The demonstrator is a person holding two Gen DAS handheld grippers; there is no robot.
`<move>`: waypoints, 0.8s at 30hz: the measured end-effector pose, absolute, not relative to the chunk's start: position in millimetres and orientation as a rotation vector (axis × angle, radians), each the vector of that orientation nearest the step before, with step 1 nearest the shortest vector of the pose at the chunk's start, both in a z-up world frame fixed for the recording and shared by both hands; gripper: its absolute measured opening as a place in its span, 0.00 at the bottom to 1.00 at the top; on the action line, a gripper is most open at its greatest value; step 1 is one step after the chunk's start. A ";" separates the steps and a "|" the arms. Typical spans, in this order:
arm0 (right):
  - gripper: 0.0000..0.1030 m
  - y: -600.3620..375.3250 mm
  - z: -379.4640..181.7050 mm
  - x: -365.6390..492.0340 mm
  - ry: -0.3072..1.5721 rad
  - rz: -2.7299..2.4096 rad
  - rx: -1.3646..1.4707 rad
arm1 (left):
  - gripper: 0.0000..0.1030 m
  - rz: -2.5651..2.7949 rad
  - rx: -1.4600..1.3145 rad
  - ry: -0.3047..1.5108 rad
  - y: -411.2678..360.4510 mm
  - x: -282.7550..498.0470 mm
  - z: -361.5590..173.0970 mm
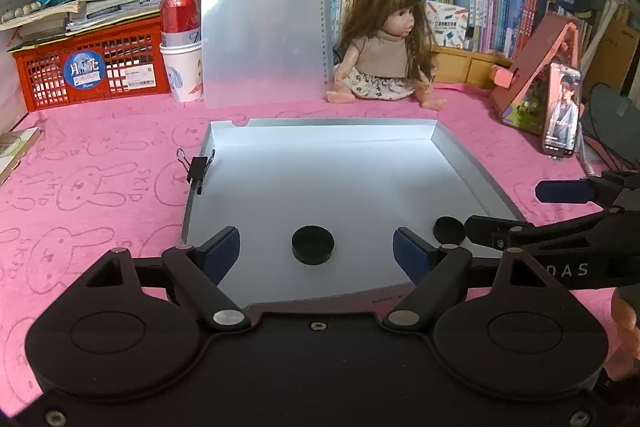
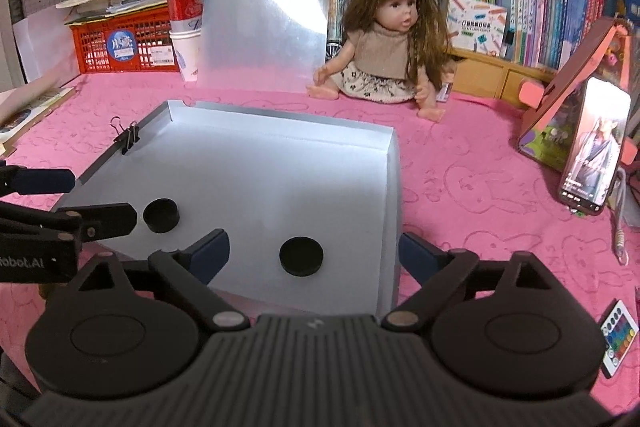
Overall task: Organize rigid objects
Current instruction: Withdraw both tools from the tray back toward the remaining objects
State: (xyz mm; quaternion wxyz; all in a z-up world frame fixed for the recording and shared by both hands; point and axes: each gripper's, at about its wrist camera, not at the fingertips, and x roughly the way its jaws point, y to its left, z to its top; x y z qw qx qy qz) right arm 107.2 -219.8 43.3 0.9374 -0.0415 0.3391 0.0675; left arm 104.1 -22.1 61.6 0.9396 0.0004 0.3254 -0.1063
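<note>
Two black round caps lie in a shallow silver tray [image 1: 320,123] [image 2: 280,111] on the pink cloth. My left gripper [image 1: 316,249] is open, and one cap [image 1: 313,245] sits on the tray floor between its blue pads with a gap on each side. My right gripper [image 2: 314,251] is open as well and straddles the other cap [image 2: 301,255] without touching it. Each view shows the other gripper at its edge: the right gripper [image 1: 503,207] beside its cap [image 1: 449,229], the left gripper [image 2: 104,199] beside its cap [image 2: 161,215].
A black binder clip [image 1: 198,169] [image 2: 128,139] grips the tray's left rim. Behind the tray are a clipboard [image 1: 264,23], a doll [image 1: 384,43], a red crate [image 1: 92,67] and a can on paper cups [image 1: 182,43]. A phone [image 2: 596,147] leans at the right, a remote [image 2: 618,343] near it.
</note>
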 end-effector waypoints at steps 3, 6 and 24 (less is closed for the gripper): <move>0.97 -218.7 46.0 95.2 0.653 0.135 -0.102 | 0.81 -0.224 -0.002 0.647 -20.3 93.9 64.5; 0.99 -217.4 48.2 85.1 0.619 0.136 -0.117 | 0.83 -0.230 0.002 0.627 -18.7 82.1 65.7; 1.00 -225.4 38.7 35.3 0.494 0.119 -0.098 | 0.86 -0.239 -0.027 0.547 -5.1 27.7 55.0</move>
